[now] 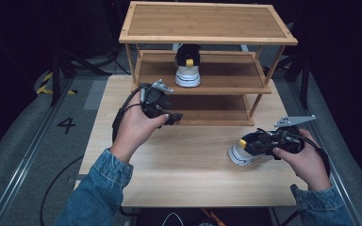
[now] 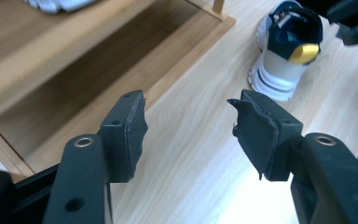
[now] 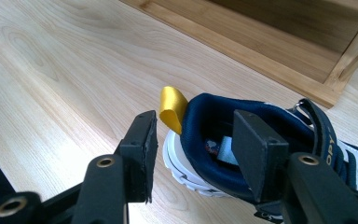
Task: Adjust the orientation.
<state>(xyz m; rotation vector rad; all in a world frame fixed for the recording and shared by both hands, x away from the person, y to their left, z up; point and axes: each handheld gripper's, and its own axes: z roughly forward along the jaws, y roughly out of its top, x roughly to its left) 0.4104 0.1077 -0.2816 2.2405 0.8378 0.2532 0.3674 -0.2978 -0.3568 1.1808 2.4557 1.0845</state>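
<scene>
Rack (image 1: 202, 77) holds one sneaker (image 1: 187, 66) — left hand-held gripper (image 2: 189, 128) released; right hand-held gripper (image 3: 193, 140) grasps second sneaker (image 3: 223, 154).

Hand-held gripper (image 3: 193, 156) astride sneaker (image 3: 242, 140) heel

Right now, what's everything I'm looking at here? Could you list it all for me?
Shoe on the shelf: one, white, navy and yellow, middle shelf of the rack.
Shoe on the table: one, same colours, right side of the table, collar between the right gripper's jaws.
Rack: one, light wood, three shelves, far end of the table.
Table: one, pale wood.
Left gripper: black, jaws open and empty, near the rack.
Right gripper: black, at the shoe's heel.
Hands: two, denim sleeves.
</scene>
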